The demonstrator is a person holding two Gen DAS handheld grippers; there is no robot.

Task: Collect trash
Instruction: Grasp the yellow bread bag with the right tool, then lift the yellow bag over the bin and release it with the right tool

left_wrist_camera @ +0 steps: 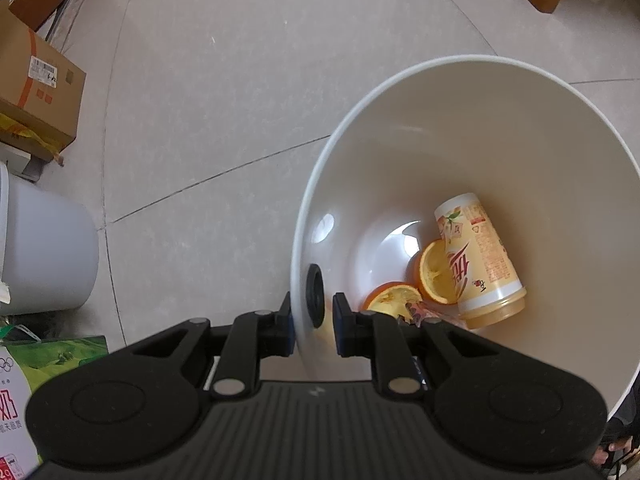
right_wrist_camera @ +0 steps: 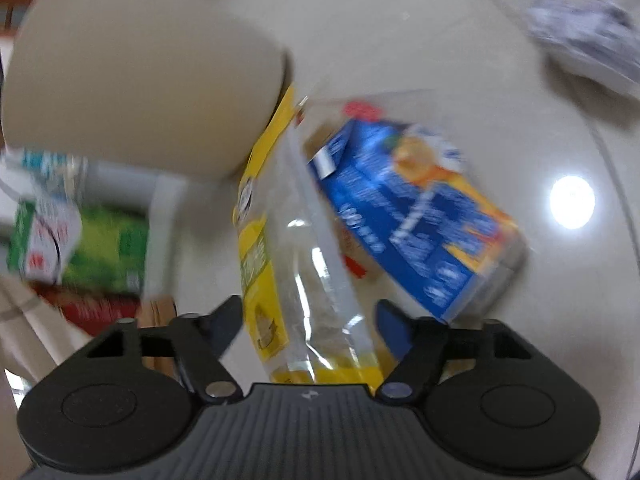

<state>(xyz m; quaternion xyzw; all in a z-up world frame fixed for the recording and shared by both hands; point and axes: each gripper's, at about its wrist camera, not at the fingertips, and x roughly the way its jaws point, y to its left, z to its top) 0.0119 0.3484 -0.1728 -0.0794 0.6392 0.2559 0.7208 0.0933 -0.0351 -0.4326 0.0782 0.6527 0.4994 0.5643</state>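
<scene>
My left gripper [left_wrist_camera: 313, 322] has its fingers clamped across the wall of the white plastic waste bin [left_wrist_camera: 460, 92], one finger outside and one inside, just beside the round black-ringed hole in that wall. The bin fills the right half of the left wrist frame. Lying at its bottom are a yellow plastic drink bottle [left_wrist_camera: 478, 260] and two orange halves [left_wrist_camera: 434, 272], touching one another.

In the right wrist frame, my right gripper [right_wrist_camera: 310, 326] has a clear plastic bag with yellow printed edges [right_wrist_camera: 304, 256] running between its fingers. The fingers stand fairly wide and the frame is smeared, so I cannot tell whether they truly pinch the bag. A blue and orange printed packet [right_wrist_camera: 416, 216] lies just beside it on the pale tiled floor [right_wrist_camera: 460, 40], and the bin's beige outer side fills the upper left.

My worries: the film is slick and thin, so a loose pinch could let the bag slide out short of the rim. The blue packet overlaps the bag and might get dragged along. My left hold is on the rim alone, so a knock from the right hand could tip the bin and spill the bottle and fruit
</scene>
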